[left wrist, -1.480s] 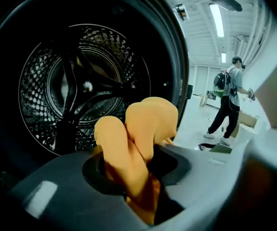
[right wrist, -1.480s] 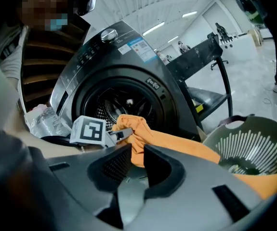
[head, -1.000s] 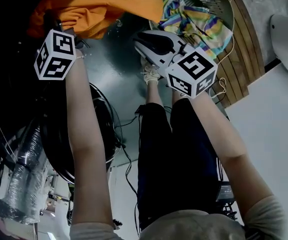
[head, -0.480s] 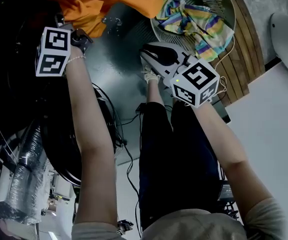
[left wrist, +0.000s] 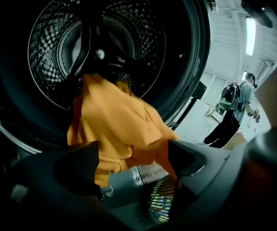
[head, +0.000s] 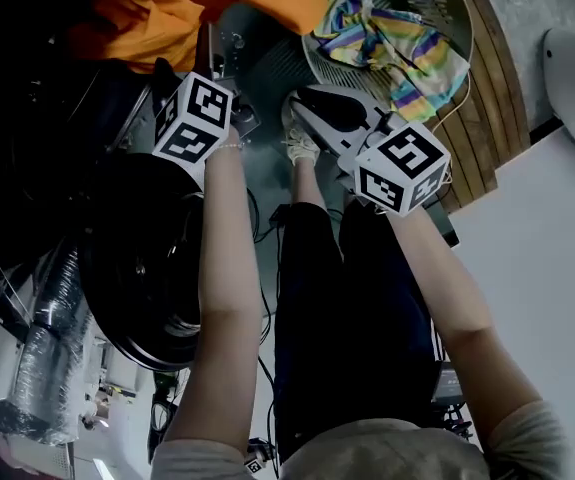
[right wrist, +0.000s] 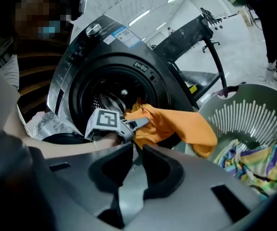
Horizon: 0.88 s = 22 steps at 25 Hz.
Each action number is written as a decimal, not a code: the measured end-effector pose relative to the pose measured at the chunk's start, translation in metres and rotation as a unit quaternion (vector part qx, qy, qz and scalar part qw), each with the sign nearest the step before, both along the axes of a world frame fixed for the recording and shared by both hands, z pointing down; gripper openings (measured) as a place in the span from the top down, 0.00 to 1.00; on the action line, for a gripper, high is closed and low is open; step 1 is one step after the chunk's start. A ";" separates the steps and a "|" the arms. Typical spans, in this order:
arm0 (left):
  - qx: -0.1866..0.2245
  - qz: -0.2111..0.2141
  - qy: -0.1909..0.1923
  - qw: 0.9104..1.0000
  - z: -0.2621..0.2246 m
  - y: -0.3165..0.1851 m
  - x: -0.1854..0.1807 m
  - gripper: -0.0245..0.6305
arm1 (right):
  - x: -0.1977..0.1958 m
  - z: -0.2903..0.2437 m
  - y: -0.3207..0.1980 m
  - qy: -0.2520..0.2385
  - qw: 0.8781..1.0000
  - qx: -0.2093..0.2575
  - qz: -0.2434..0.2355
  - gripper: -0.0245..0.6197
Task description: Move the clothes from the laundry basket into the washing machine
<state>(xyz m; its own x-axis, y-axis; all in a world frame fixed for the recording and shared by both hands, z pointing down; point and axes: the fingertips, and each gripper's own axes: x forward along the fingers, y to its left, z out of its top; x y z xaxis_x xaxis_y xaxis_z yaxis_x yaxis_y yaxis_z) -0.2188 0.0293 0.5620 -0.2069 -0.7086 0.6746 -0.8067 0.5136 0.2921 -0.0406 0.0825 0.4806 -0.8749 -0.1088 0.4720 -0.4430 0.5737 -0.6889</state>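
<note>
My left gripper [left wrist: 134, 163] faces the washing machine drum [left wrist: 56, 47]. Its fingers have just been opening and stand wide apart. The orange garment [left wrist: 114, 124] shows in the gap beyond them, but the pads are clear of it. The garment spills out of the drum mouth over the lower rim, one end trailing towards 4 o'clock.

My right gripper [right wrist: 137, 170] is empty, its fingers nearly together with a narrow gap.

In the head view the laundry basket [head: 455, 18] sits at 1 o'clock, a striped cloth [head: 387, 43] inside. The orange tail hangs just beside its rim.

My own shoe [head: 300, 146] and loose cables [head: 257, 298] crowd the floor between washer and basket. A silver duct hose [head: 52, 338] lies at 8 o'clock.
</note>
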 end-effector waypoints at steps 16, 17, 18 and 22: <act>-0.014 -0.093 -0.020 0.995 0.010 -0.029 -0.046 0.80 | 0.013 0.015 -0.008 0.012 1.000 0.003 -0.001 0.85; 0.003 -0.081 -0.038 0.996 -0.003 -0.033 -0.053 0.84 | 0.013 0.014 -0.009 0.012 1.000 0.004 0.000 0.85; 0.020 -0.066 -0.058 0.996 -0.015 -0.038 -0.060 0.85 | 0.013 0.013 -0.011 0.011 1.000 0.005 0.001 0.85; 0.046 -0.025 -0.122 0.991 -0.046 -0.061 -0.095 0.86 | 0.006 0.006 -0.015 0.003 1.000 0.011 0.004 0.85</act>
